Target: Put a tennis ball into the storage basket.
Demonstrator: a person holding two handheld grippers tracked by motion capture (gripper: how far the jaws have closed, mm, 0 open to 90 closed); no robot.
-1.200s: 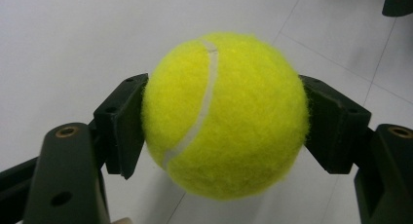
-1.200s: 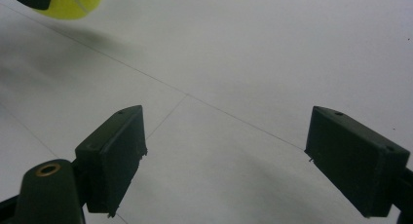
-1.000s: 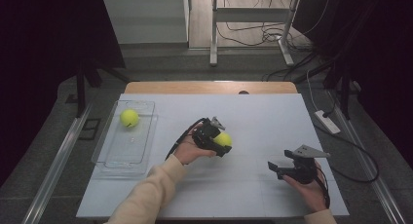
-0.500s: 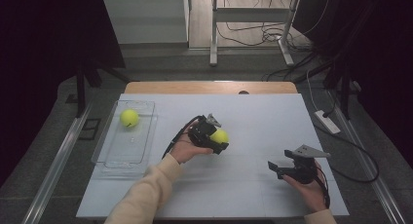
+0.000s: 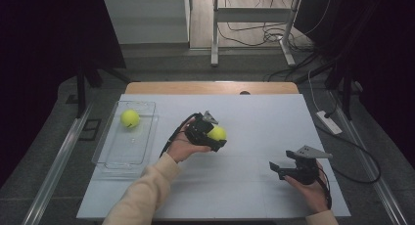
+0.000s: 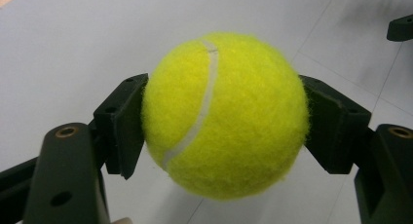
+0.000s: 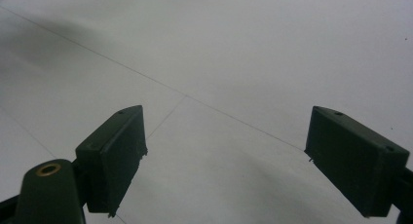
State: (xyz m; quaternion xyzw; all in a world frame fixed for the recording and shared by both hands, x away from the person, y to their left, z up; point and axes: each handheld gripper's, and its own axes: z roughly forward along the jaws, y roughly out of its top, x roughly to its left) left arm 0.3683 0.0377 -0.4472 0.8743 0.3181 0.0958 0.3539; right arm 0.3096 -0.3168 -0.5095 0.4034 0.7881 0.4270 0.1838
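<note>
A yellow tennis ball is held above the white table, with my left gripper shut on it, a pad pressing on each side. A second yellow tennis ball lies in the far end of a clear plastic tray at the table's left. Near the front right of the table my right gripper rests low and open, with bare white table between its pads.
The white table sheet covers a wooden top whose far edge shows. A white power strip and cables lie on the floor to the right. A metal stand rises behind the table.
The left gripper with its ball has drifted slightly toward the far side of the table. The right gripper has stayed put.
</note>
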